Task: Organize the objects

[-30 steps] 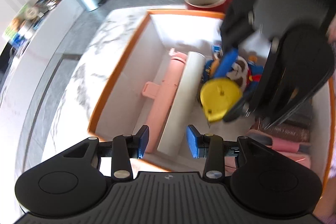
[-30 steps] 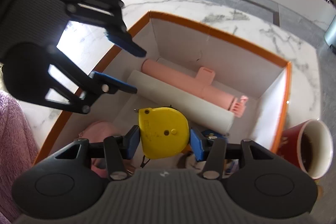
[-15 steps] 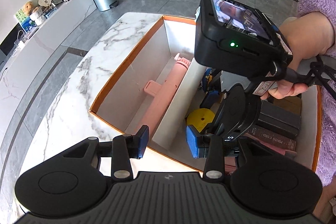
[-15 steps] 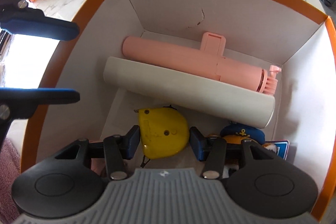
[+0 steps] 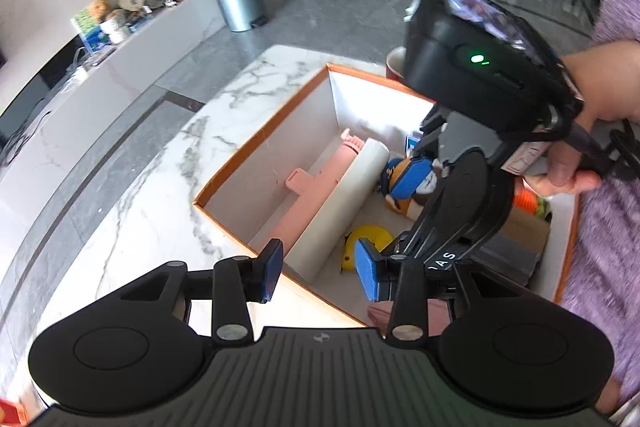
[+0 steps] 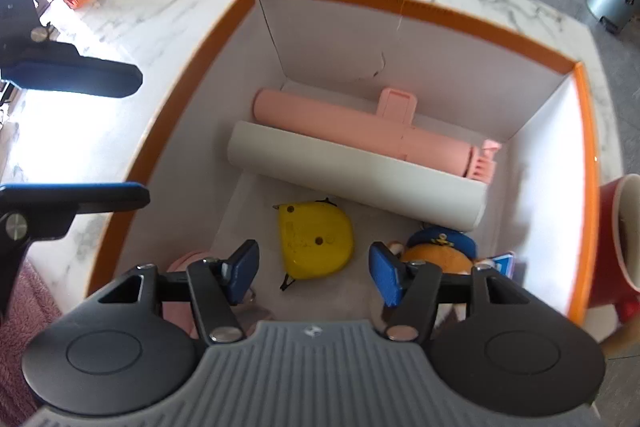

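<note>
Orange plush toy (image 6: pixel 438 259) half behind pad

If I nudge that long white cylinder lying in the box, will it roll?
Probably little: the long white cylinder lies against the pink tube, whose tab likely blocks rolling that way. Toward the yellow tape measure, the floor looks free, so it may roll.

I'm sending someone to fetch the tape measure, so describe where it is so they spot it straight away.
Look inside the orange-rimmed box on the marble table. The tape measure lies on the box floor beside the white tube. It is the only yellow thing, rounded on one side.
</note>
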A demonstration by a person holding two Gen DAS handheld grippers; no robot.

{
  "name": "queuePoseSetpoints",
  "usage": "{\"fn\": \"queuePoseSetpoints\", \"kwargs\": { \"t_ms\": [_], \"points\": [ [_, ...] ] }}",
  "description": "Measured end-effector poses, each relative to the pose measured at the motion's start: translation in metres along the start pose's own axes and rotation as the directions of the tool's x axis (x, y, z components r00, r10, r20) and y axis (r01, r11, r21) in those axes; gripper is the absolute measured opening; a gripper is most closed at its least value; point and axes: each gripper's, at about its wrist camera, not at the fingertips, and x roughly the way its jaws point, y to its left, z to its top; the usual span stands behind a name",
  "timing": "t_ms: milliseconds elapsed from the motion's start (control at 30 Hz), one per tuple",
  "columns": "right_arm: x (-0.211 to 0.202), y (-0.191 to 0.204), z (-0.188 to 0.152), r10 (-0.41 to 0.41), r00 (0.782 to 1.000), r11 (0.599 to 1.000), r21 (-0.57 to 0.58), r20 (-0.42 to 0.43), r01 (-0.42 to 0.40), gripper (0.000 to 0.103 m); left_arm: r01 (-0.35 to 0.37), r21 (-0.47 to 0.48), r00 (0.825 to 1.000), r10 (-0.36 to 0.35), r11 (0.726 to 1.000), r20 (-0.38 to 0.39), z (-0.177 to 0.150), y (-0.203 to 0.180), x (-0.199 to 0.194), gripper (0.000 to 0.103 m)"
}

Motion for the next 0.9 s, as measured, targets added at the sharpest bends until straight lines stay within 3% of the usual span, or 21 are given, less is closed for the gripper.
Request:
{"fn": "queuePoseSetpoints", "kwargs": {
  "t_ms": [133,200,300,367,400,500,633,733,833,900],
  "points": [
    [-0.039,0.008,-0.010,-0.026,0.997,1.000,-0.012,0.078,0.027,0.071,-0.051,-0.089,0.997,0.056,0.995,0.058,-0.006,-0.012,-0.028,0.050],
    [-0.057,0.013,-0.021,-0.033,0.993,0.999,-0.009,0.117,0.035,0.079,-0.088,-0.148,0.990,0.103,0.985,0.098,-0.010,-0.019,-0.046,0.057],
    [-0.086,0.018,-0.038,-0.050,0.983,0.999,0.006,0.177,0.050,0.082,-0.117,-0.234,0.973,0.159,0.965,0.168,-0.018,-0.029,-0.071,0.066],
    [-0.101,0.020,-0.050,-0.063,0.974,0.998,0.019,0.215,0.060,0.084,-0.151,-0.290,0.963,0.207,0.945,0.173,-0.023,-0.035,-0.084,0.071],
    [-0.110,0.024,-0.054,-0.071,0.969,0.997,0.026,0.237,0.066,0.085,-0.168,-0.322,0.957,0.233,0.932,0.175,-0.025,-0.038,-0.089,0.079],
    [-0.133,0.030,-0.073,-0.088,0.950,0.996,0.046,0.300,0.078,0.088,-0.213,-0.417,0.928,0.316,0.883,0.196,-0.036,-0.047,-0.104,0.083],
    [-0.154,0.043,-0.106,-0.107,0.912,0.993,0.096,0.397,0.075,0.090,-0.280,-0.503,0.875,0.433,0.818,0.216,-0.053,-0.064,-0.121,0.084],
    [-0.166,0.055,-0.131,-0.137,0.873,0.987,0.135,0.468,0.083,0.091,-0.327,-0.546,0.839,0.503,0.771,0.207,-0.066,-0.075,-0.127,0.096],
    [-0.178,0.067,-0.155,-0.189,0.817,0.978,0.181,0.545,0.105,0.092,-0.367,-0.579,0.796,0.568,0.728,0.208,-0.079,-0.084,-0.133,0.096],
    [-0.186,0.073,-0.169,-0.231,0.771,0.969,0.212,0.593,0.127,0.096,-0.363,-0.616,0.786,0.585,0.699,0.199,-0.086,-0.085,-0.136,0.096]
  ]
}}
